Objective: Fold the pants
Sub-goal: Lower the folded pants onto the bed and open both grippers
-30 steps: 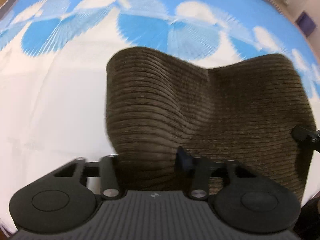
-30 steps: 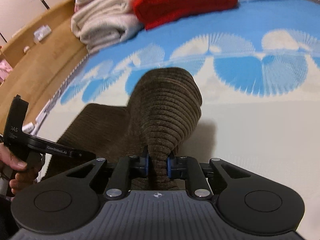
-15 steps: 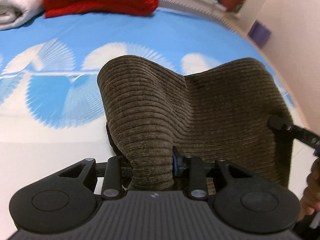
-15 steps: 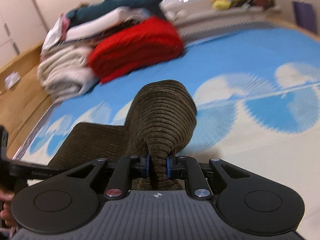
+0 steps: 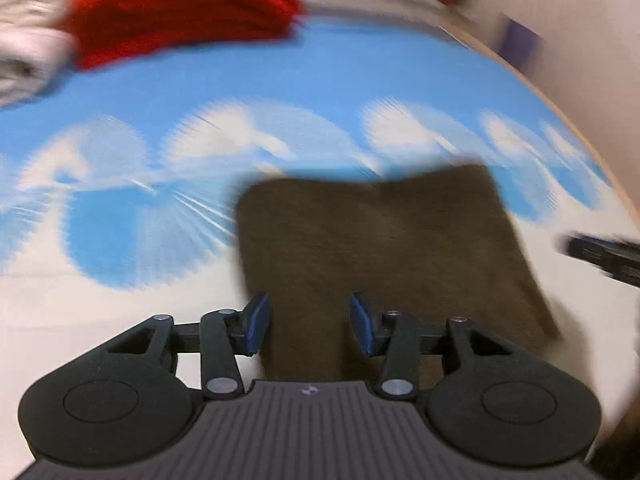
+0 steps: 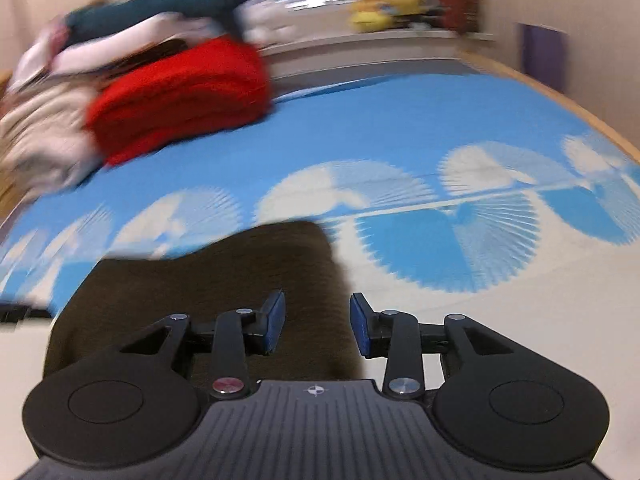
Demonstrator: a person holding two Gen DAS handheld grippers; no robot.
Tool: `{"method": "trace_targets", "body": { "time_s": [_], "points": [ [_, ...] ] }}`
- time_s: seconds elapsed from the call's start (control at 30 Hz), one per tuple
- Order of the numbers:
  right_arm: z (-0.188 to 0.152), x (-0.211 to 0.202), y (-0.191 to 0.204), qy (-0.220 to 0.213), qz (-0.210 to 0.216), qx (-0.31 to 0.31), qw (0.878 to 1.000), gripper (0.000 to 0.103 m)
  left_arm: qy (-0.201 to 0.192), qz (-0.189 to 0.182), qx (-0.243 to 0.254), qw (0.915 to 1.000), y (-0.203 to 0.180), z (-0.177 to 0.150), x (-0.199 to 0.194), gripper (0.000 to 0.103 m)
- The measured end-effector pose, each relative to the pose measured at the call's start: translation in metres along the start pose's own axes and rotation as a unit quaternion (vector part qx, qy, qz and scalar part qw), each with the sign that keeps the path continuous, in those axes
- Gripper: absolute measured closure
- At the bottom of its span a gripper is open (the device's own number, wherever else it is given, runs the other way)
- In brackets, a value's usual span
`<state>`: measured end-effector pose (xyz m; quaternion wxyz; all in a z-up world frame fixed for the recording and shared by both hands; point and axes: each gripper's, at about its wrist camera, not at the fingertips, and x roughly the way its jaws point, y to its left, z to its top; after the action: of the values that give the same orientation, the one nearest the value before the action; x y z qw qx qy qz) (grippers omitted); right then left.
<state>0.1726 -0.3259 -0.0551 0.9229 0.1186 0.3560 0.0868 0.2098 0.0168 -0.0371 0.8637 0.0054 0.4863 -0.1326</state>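
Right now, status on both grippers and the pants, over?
Left gripper open, holding nothing. Right gripper open, holding nothing. Dark brown corduroy pants lying folded flat on the blue-and-white patterned mat. Nothing on top of them.

Dark brown pants, blue-and-white fan-patterned sheet, red folded blanket

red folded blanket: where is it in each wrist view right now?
Left wrist: red blanket at upper left, blurred, on the far part of the blue mat.
Right wrist: red blanket at upper left, lower in frame, beside the pale folded pile.
Shared landmark: brown pants lying flat ahead of each open claw.
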Motion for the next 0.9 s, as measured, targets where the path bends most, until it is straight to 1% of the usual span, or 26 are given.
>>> {"method": "trace_targets", "body": {
  "time_s": [0.03,0.07,0.1,0.13,0.17,0.2,0.23,0.27,0.3,0.33,0.37,0.43,0.47,0.5,0.53,0.57,0.63,0.7,0.77,0.9],
  "points": [
    [-0.004,0.002,0.003,0.016,0.018,-0.014,1.0,0.065,0.025,-0.014,0.03,0.9991,-0.009,-0.007,0.007,0.064],
    [-0.011,0.006,0.006,0.038,0.03,-0.031,0.998,0.065,0.055,-0.007,0.07,0.996,-0.017,-0.017,0.018,0.068],
    [-0.019,0.012,0.009,0.063,0.034,-0.052,0.996,0.061,0.085,0.02,0.117,0.9894,-0.026,-0.029,0.033,0.069],
    [-0.026,0.02,0.012,0.092,0.032,-0.072,0.993,0.056,0.104,0.04,0.15,0.9824,-0.032,-0.04,0.042,0.069],
    [-0.037,0.029,0.015,0.133,0.024,-0.097,0.986,0.056,0.11,0.048,0.172,0.9777,-0.037,-0.047,0.047,0.069],
    [-0.05,0.04,0.017,0.173,0.012,-0.122,0.977,0.054,0.106,0.053,0.181,0.9764,-0.04,-0.048,0.047,0.069],
    [-0.059,0.045,0.017,0.191,0.003,-0.146,0.971,0.05,0.106,0.054,0.171,0.978,-0.039,-0.045,0.045,0.069],
    [-0.06,0.044,0.019,0.185,0.0,-0.157,0.97,0.05,0.105,0.049,0.147,0.9823,-0.036,-0.04,0.041,0.069],
    [-0.055,0.041,0.018,0.176,0.002,-0.155,0.972,0.05,0.097,0.044,0.127,0.9862,-0.032,-0.035,0.035,0.069],
    [-0.051,0.039,0.017,0.165,0.003,-0.145,0.975,0.05,0.077,0.04,0.109,0.9902,-0.028,-0.03,0.026,0.065],
    [-0.048,0.033,0.016,0.15,-0.001,-0.136,0.979,0.05,0.058,0.04,0.095,0.9929,-0.026,-0.024,0.02,0.056],
    [-0.035,0.027,0.015,0.103,-0.019,-0.121,0.987,0.048,0.002,0.051,0.06,0.9969,-0.021,-0.014,0.007,0.042],
    [-0.028,0.024,0.014,0.074,-0.026,-0.107,0.991,0.047,-0.024,0.056,0.037,0.9975,-0.017,-0.009,0.004,0.042],
    [-0.02,0.023,0.013,0.05,-0.027,-0.087,0.995,0.041,-0.036,0.061,0.019,0.9973,-0.016,-0.007,0.003,0.042],
    [-0.016,0.023,0.009,0.033,-0.025,-0.068,0.997,0.033,-0.044,0.068,-0.001,0.9967,-0.014,-0.004,0.004,0.042],
    [-0.012,0.026,0.005,0.02,-0.021,-0.048,0.998,0.031,-0.048,0.073,-0.014,0.9961,-0.013,-0.001,0.006,0.042],
    [-0.002,0.04,-0.001,0.011,-0.018,-0.013,1.0,0.029,-0.053,0.074,-0.034,0.9953,-0.011,0.003,0.011,0.042],
    [0.004,0.059,-0.007,0.015,-0.014,0.018,1.0,0.026,-0.057,0.094,-0.046,0.9929,-0.012,0.007,0.016,0.042],
    [0.009,0.08,-0.016,0.02,-0.023,0.045,0.999,0.024,-0.06,0.104,-0.056,0.9912,-0.011,0.006,0.017,0.042],
    [0.015,0.106,-0.024,0.023,-0.038,0.071,0.996,0.022,-0.067,0.096,-0.086,0.9894,0.002,0.013,0.029,0.043]
  ]
}}
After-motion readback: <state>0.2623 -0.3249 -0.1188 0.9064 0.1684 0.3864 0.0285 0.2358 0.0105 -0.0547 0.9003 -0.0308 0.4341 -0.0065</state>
